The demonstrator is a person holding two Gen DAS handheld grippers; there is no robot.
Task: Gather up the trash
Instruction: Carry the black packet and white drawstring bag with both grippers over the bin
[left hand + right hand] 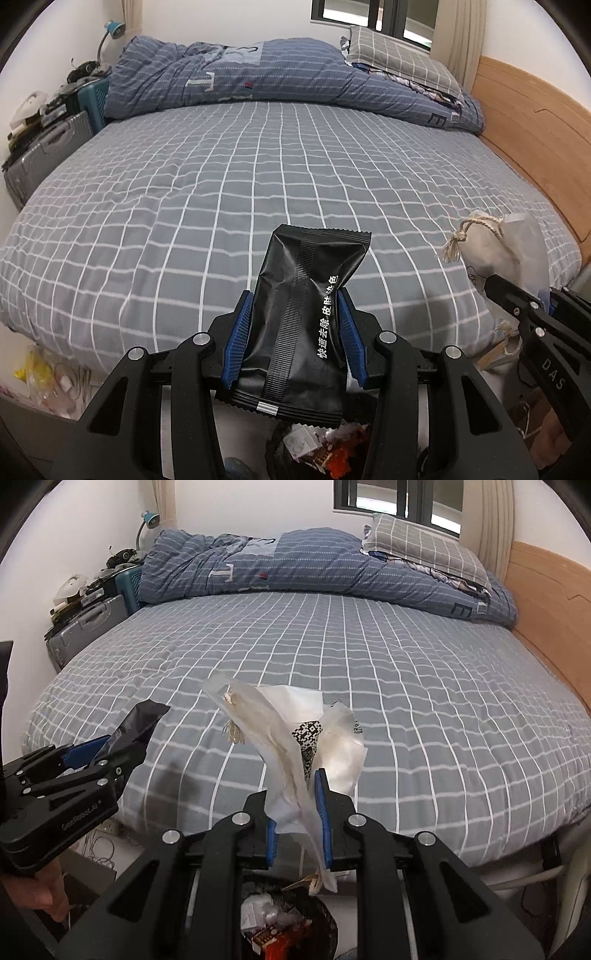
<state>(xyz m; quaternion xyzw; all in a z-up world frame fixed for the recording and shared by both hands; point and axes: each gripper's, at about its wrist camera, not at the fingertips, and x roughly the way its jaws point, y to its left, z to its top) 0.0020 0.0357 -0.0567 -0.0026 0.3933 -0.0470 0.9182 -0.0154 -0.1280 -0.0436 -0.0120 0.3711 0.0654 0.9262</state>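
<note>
My left gripper is shut on a black foil wrapper with white print, held upright between the blue pads at the near edge of the bed. In the right wrist view that wrapper and the left gripper appear at the left. My right gripper is shut on a crumpled clear plastic bag holding white paper with a QR code and a bit of twine. The left wrist view shows this bag with its rope tie at the right. Below both grippers sits a dark trash bin with litter in it.
The bed has a grey checked sheet, a blue duvet bunched at the far side and a checked pillow. A wooden headboard runs along the right. Grey suitcase and clutter stand at the left. A hand holds the left gripper.
</note>
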